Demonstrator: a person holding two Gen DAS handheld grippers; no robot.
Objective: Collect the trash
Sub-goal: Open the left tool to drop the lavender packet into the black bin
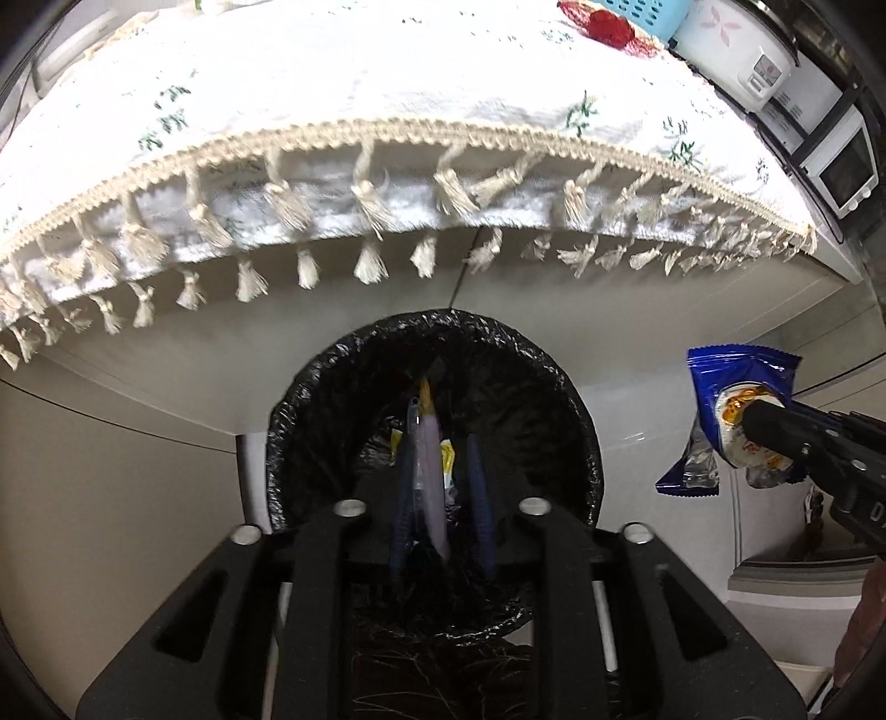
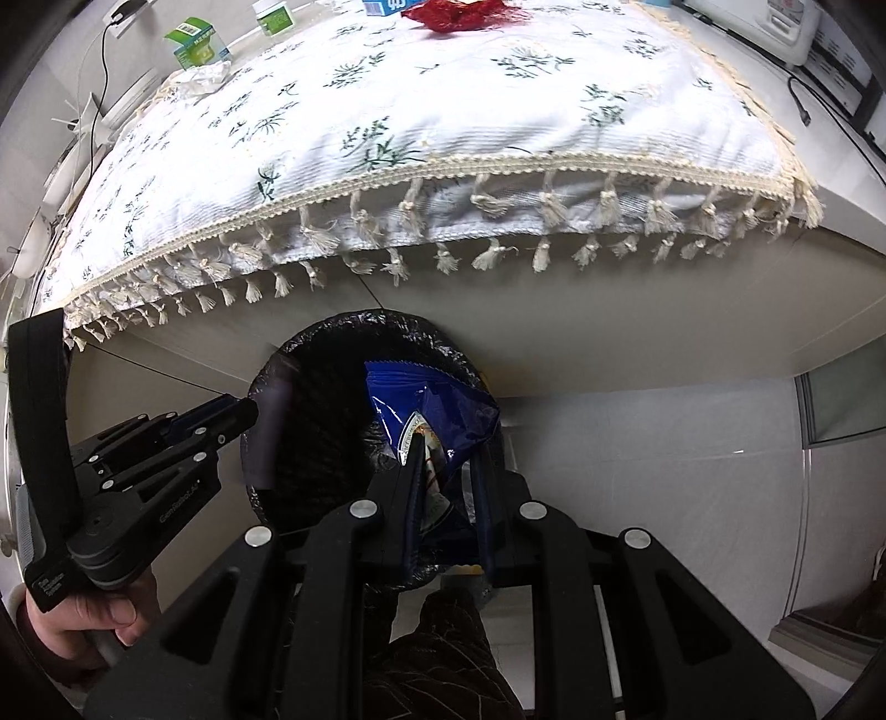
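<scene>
A bin lined with a black bag (image 1: 310, 399) (image 2: 310, 360) stands on the floor below the table edge. My left gripper (image 1: 443, 437) (image 2: 249, 412) points down into it and is open. A pale lilac strip wrapper (image 1: 429, 471) lies along its left finger, with a gap to the right finger; in the right wrist view the strip (image 2: 268, 437) is a blur below the fingertips. My right gripper (image 2: 443, 476) (image 1: 761, 423) is shut on a blue snack wrapper (image 2: 432, 410) (image 1: 736, 382), over the bin's right side. Yellow scraps (image 1: 396, 443) lie inside the bin.
The table above carries a white floral cloth with tassels (image 1: 387, 111) (image 2: 443, 138). On it are a red net bag (image 2: 454, 14), a crumpled clear plastic piece (image 2: 202, 77) and green boxes (image 2: 196, 41). A rice cooker (image 1: 736, 55) and a microwave (image 1: 841, 166) stand at the right.
</scene>
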